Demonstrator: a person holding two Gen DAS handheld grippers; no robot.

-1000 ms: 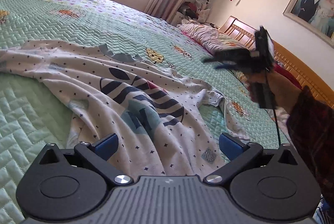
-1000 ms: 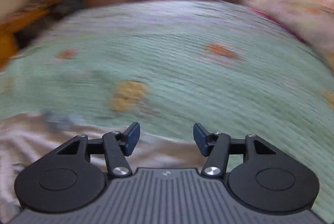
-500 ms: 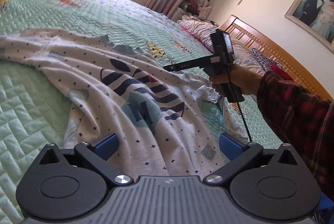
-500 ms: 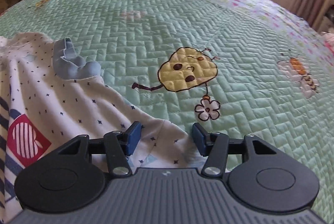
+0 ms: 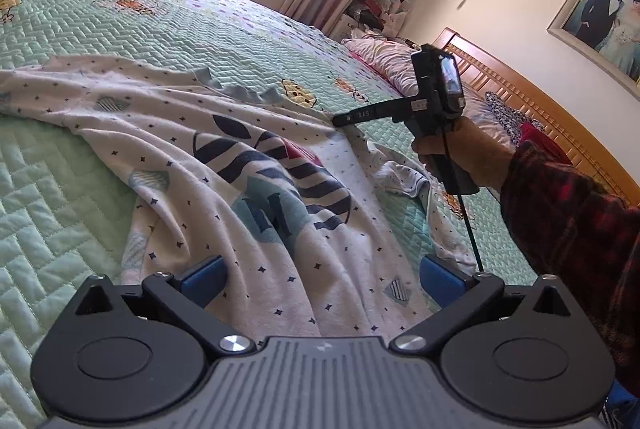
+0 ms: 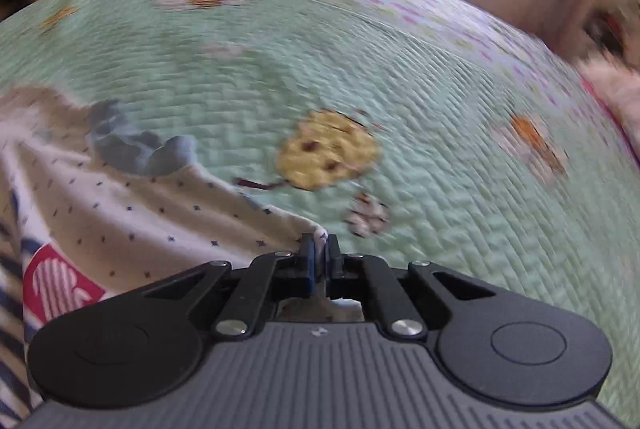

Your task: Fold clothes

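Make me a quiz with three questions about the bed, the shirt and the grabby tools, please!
1. Where does the white cotton shirt with dark dots lie?
A. on the green quilted bedspread
B. on the floor
C. on a chair

2. What colour are the pads of the left tool?
A. red
B. blue
C. yellow

3. What is the right tool doing?
A. hanging open in the air
B. pinching the shirt's edge
C. holding a pillow

Answers: 1 A, the shirt spreads over the bedspread in both views. 2 B, both pads show blue in the left wrist view. 3 B, white cloth sits squeezed between its closed pads in the right wrist view.
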